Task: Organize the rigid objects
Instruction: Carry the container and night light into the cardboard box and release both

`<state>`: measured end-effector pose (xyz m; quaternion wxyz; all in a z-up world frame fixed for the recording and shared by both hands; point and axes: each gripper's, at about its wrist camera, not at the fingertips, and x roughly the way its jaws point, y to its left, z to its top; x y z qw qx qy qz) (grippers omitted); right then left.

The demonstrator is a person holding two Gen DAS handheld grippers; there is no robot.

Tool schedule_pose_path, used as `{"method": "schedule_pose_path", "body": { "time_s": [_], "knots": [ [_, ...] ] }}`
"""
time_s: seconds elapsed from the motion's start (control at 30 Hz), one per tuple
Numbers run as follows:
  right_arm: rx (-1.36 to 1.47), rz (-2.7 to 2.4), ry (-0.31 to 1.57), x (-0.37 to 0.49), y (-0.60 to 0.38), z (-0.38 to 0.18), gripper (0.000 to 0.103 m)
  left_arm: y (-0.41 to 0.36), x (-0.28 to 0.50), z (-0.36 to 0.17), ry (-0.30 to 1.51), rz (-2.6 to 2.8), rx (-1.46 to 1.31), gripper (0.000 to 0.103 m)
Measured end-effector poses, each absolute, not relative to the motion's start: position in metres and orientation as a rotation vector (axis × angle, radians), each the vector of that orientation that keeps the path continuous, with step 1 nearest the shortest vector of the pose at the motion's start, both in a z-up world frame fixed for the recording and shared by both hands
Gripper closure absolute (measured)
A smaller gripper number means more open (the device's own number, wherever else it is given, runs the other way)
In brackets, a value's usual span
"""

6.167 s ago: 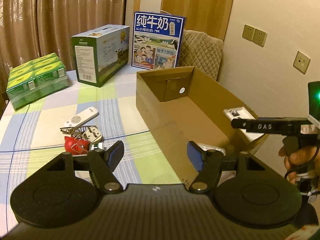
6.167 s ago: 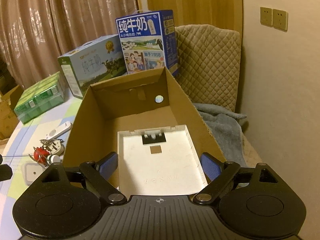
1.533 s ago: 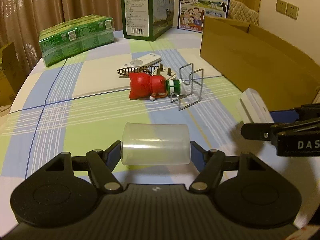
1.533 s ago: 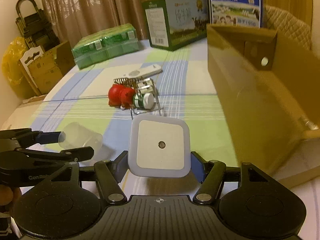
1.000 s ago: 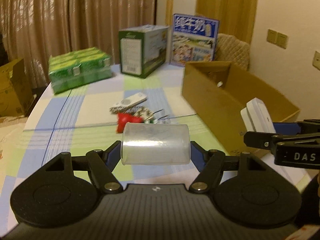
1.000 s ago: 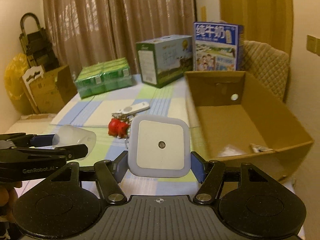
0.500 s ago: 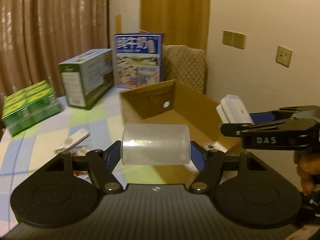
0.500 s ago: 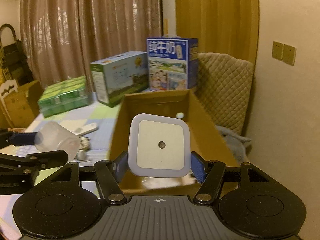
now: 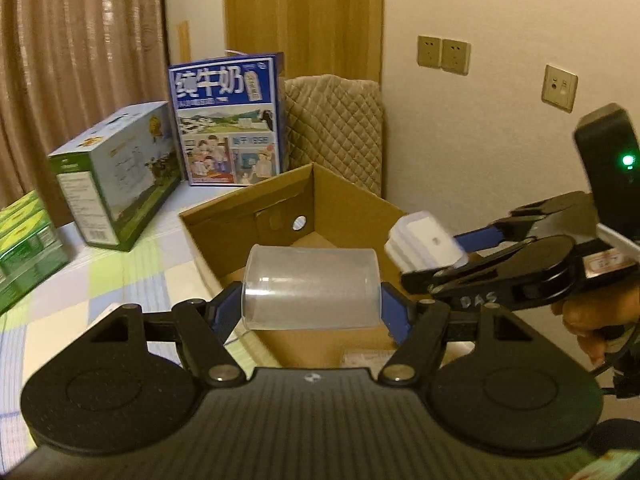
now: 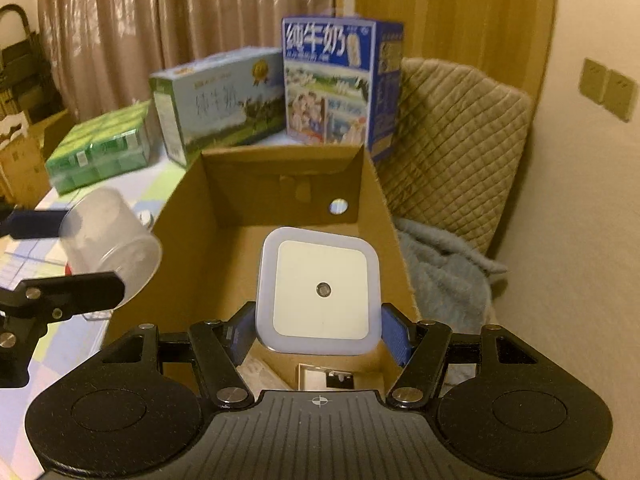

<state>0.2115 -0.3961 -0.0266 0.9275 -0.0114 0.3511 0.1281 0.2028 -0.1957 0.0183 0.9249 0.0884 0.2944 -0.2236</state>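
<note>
left gripper pinches a clear plastic cup, right gripper a white square night light, above the open cardboard box.

The left gripper clamped a clear plastic cup sideways between its blue pads, held above the near end of the open cardboard box. At about three o'clock, the right gripper gripped a white square night light over the box's right wall. At eleven o'clock stood a blue milk carton case, and at ten o'clock a green-and-white case on the checked tablecloth.
</note>
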Motion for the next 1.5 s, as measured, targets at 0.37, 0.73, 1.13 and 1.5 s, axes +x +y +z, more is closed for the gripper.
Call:
{"method": "schedule_pose_path", "body": {
  "time_s": [0.37, 0.73, 1.13, 1.5],
  "knots": [
    [-0.085, 0.307, 0.799, 0.246, -0.393, -0.051, 0.041, -0.208, 0.238, 0.001, 0.641, -0.486, 0.258, 0.035],
    [-0.062, 0.287, 0.804, 0.247, -0.399, -0.053, 0.041, -0.205, 0.238, 0.011, 0.612, -0.446, 0.268, 0.023],
    [-0.022, 0.298, 0.807, 0.247, -0.394, -0.05, 0.041, -0.174, 0.215, 0.029, 0.606, -0.379, 0.208, 0.023],
    [0.088, 0.275, 0.725, 0.246, -0.401, -0.038, 0.039, -0.15, 0.195, 0.032, 0.602, -0.329, 0.167, 0.023]
  ]
}}
